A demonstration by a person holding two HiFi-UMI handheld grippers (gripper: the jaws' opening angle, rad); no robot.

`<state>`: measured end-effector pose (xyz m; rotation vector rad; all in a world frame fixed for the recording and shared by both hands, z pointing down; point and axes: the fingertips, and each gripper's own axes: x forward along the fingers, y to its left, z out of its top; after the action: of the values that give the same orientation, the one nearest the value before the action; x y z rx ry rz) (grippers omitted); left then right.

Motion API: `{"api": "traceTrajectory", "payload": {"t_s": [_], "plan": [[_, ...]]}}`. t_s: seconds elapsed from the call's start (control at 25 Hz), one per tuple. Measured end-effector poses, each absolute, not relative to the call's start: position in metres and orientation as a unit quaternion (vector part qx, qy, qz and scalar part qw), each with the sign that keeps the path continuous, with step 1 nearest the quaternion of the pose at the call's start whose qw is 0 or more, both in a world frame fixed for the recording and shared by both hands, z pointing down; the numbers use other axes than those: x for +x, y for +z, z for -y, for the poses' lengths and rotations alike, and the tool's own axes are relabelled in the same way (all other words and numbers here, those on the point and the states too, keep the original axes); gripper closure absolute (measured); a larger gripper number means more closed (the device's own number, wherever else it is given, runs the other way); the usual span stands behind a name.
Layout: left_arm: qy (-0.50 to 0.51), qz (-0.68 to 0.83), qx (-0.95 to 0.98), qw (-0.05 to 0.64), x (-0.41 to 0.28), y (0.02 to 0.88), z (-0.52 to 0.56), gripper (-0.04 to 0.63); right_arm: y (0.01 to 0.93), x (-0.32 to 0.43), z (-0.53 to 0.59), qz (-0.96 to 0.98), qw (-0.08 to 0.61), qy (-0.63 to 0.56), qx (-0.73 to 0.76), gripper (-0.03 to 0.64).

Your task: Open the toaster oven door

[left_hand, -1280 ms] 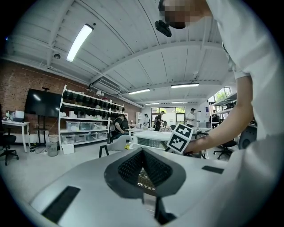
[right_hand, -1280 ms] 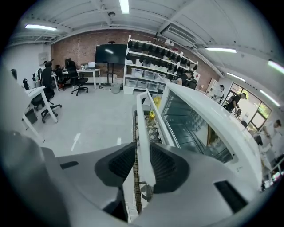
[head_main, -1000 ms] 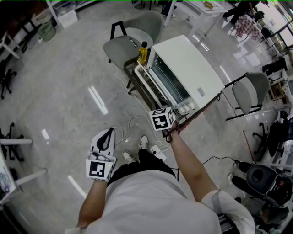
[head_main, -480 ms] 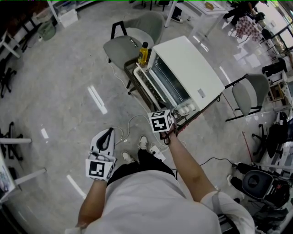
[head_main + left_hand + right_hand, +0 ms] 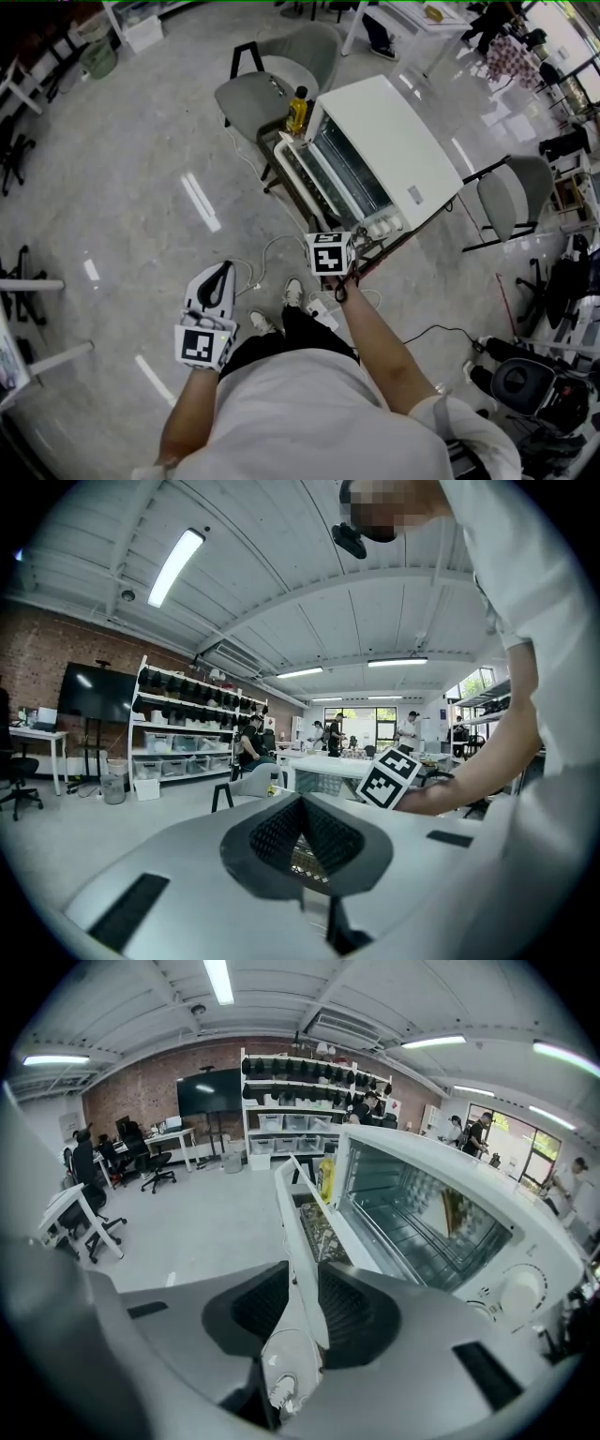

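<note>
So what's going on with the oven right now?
The person's right gripper has the oven door by its handle; its jaws have just been closing on it. The door is already swung well open, rack showing inside. The left gripper hangs shut and empty by the waist.

Yellow bottle [image 5: 297,111] near grey chair [image 5: 258,94], second chair [image 5: 514,192] at right, white cable [image 5: 269,248] on glossy floor [image 5: 141,187]

Glossy grey floor [image 5: 141,141]; brick wall [image 5: 131,1087]; grey chairs [image 5: 253,98]; ceiling striplights [image 5: 220,979].
</note>
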<state>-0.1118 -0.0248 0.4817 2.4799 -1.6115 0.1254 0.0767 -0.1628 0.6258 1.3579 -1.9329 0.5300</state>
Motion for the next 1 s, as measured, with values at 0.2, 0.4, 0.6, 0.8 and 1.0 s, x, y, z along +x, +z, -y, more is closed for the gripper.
{"api": "traceTrajectory", "payload": {"t_s": [0.2, 0.4, 0.6, 0.8, 1.0], "plan": [[0.042, 0.545, 0.832, 0.096, -0.117, 0.485, 0.024, 0.578, 0.627, 0.071, 0.16, 0.748, 0.343, 0.211, 0.528, 0.515], [0.041, 0.544, 0.833, 0.096, -0.116, 0.489, 0.029, 0.578, 0.632, 0.066, 0.159, 0.746, 0.331, 0.235, 0.527, 0.515], [0.039, 0.546, 0.831, 0.099, -0.117, 0.49, 0.032, 0.578, 0.635, 0.064, 0.158, 0.744, 0.327, 0.242, 0.529, 0.515], [0.038, 0.549, 0.828, 0.105, -0.115, 0.49, 0.034, 0.578, 0.634, 0.062, 0.157, 0.746, 0.323, 0.247, 0.527, 0.515], [0.037, 0.549, 0.828, 0.105, -0.112, 0.489, 0.037, 0.578, 0.638, 0.059, 0.155, 0.746, 0.316, 0.257, 0.526, 0.523]]}}
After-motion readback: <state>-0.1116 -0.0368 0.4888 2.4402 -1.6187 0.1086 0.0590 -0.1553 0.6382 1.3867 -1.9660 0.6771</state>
